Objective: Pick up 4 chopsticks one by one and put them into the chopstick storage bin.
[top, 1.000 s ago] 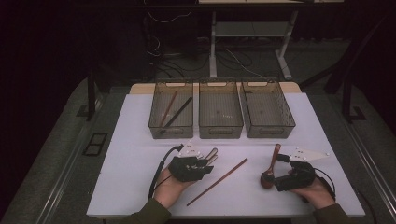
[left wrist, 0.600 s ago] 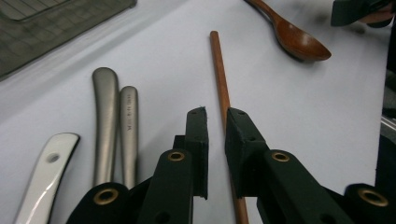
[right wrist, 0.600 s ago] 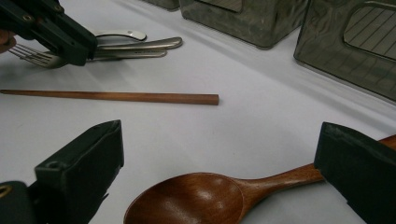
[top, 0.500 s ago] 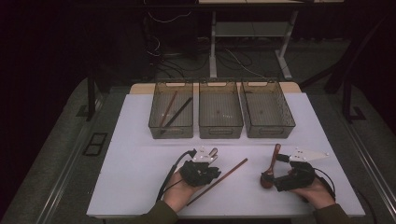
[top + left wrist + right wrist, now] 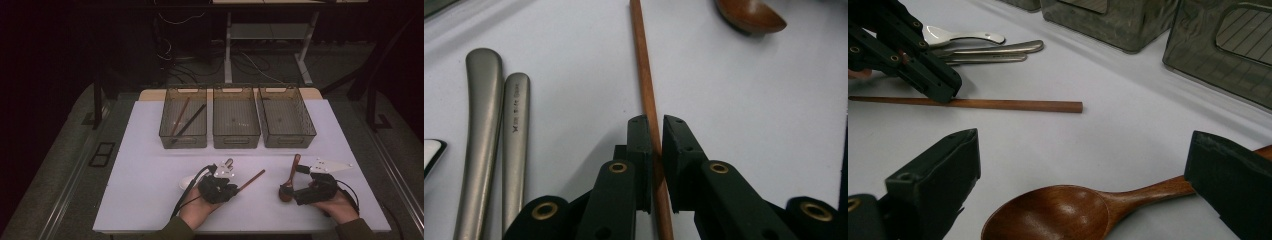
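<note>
On the white table [image 5: 150, 200], two metal handles [image 5: 499, 135] are lying at the left. Beside them, the left gripper [image 5: 654, 125] is clamping a wooden chopstick [image 5: 646, 80] lying flat. Further right, the right gripper [image 5: 1083, 165] is sitting wide open, straddling a wooden spoon [image 5: 1068, 210].

Three clear bins [image 5: 236, 122] in a row, two sticks [image 5: 186, 119] in the leftmost bin, one wooden chopstick [image 5: 647, 95], one wooden spoon [image 5: 1083, 207], two metal handles [image 5: 494, 130], one white spoon [image 5: 955, 35], two grippers [image 5: 220, 186].
</note>
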`<state>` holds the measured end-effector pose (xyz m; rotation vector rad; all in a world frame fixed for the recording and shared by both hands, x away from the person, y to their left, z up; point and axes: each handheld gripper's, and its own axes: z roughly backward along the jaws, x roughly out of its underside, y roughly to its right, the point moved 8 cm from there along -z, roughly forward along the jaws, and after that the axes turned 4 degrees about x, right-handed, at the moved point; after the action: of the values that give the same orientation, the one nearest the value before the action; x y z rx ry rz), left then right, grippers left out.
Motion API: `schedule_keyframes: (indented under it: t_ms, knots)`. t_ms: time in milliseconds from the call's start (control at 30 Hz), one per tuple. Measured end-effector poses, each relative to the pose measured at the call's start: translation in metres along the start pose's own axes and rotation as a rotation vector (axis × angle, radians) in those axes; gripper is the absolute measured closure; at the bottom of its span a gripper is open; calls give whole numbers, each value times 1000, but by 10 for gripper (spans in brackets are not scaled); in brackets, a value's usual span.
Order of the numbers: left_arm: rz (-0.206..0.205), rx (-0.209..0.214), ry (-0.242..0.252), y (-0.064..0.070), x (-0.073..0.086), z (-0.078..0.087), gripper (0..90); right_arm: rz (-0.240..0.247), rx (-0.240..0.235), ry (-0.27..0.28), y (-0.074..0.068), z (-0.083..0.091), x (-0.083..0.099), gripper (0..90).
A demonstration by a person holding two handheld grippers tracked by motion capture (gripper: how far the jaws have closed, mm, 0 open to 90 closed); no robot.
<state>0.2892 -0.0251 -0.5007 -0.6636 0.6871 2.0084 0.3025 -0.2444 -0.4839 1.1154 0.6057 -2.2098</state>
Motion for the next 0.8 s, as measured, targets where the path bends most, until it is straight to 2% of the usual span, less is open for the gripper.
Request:
schedule_keyframes:
  t_ms: [200, 300, 467, 800]
  knots:
    - [-10, -3, -17, 1, 2, -3, 821, 0, -1, 1, 0, 0, 0, 13]
    - [0, -7, -6, 1, 2, -4, 823, -1, 0, 0, 0, 0, 0, 13]
    - [-20, -20, -10, 2, 2, -4, 830, 1, -1, -1, 0, 0, 0, 13]
    - [-22, -15, -22, 2, 2, -3, 837, 0, -2, 0, -1, 0, 0, 13]
